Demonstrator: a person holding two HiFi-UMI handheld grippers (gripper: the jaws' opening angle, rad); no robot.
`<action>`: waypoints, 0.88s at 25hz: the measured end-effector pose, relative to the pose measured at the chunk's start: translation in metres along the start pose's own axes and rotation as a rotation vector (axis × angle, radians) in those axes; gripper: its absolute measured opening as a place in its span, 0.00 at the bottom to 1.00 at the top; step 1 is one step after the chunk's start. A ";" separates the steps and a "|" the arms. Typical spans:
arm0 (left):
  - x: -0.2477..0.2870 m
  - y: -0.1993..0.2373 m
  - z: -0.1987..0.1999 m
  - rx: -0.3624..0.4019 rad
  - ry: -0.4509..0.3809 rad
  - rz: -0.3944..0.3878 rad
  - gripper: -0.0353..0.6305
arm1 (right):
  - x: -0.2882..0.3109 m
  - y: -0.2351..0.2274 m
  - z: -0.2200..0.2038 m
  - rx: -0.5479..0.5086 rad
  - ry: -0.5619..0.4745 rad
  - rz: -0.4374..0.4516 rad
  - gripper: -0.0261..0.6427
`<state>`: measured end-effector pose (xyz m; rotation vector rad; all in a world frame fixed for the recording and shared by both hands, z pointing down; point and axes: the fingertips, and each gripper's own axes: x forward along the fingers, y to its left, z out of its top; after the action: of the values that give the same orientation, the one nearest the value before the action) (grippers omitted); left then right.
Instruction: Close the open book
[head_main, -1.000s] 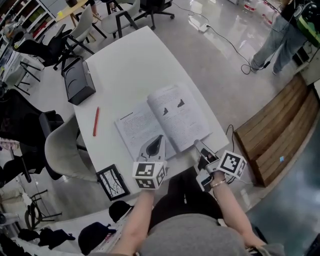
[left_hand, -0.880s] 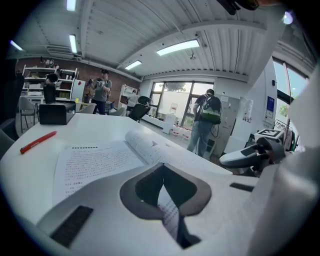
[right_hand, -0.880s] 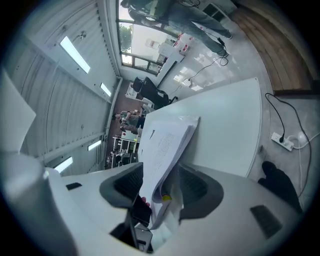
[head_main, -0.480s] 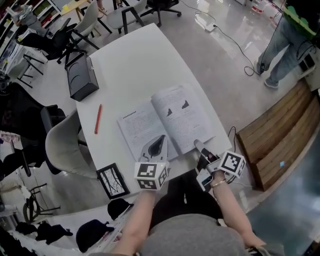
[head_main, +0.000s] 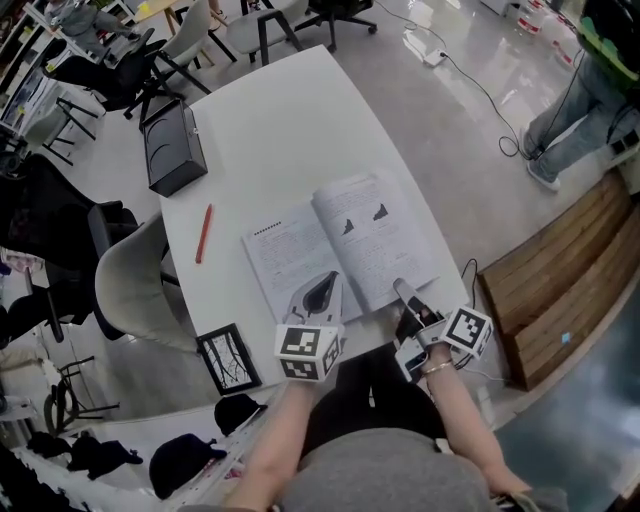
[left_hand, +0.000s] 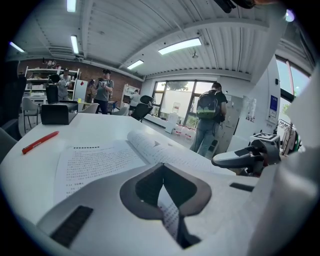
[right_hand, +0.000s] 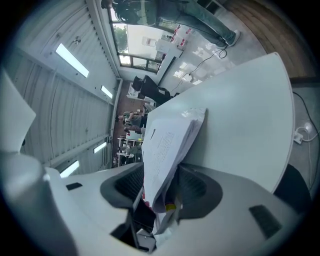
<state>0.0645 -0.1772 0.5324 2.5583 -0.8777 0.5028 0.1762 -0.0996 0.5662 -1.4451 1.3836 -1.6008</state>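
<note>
Book (head_main: 340, 250) lies open by the near right edge of the table (head_main: 270, 110). Left gripper (head_main: 322, 290) is clenched on the near edge of its left page. The right gripper (head_main: 401, 290) has its jaws wide and loose around the lifted right-hand pages, having just narrowed slightly.

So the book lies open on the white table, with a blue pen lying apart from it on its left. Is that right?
Not quite: the pen is red, not blue, as the head view shows. The rest holds: the book lies open on the white table, with the pen apart from it on its left.
</note>
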 end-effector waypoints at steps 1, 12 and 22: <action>0.000 0.000 0.000 0.002 0.001 0.000 0.06 | -0.001 -0.001 0.000 -0.009 -0.002 -0.010 0.33; 0.000 0.001 -0.002 0.002 0.015 0.011 0.06 | -0.007 0.013 -0.006 -0.143 -0.013 -0.080 0.17; -0.015 0.013 -0.004 -0.012 0.017 0.059 0.06 | -0.004 0.043 -0.013 -0.420 0.004 -0.027 0.13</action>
<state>0.0436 -0.1771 0.5325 2.5200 -0.9498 0.5350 0.1561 -0.1047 0.5262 -1.6985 1.7859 -1.3807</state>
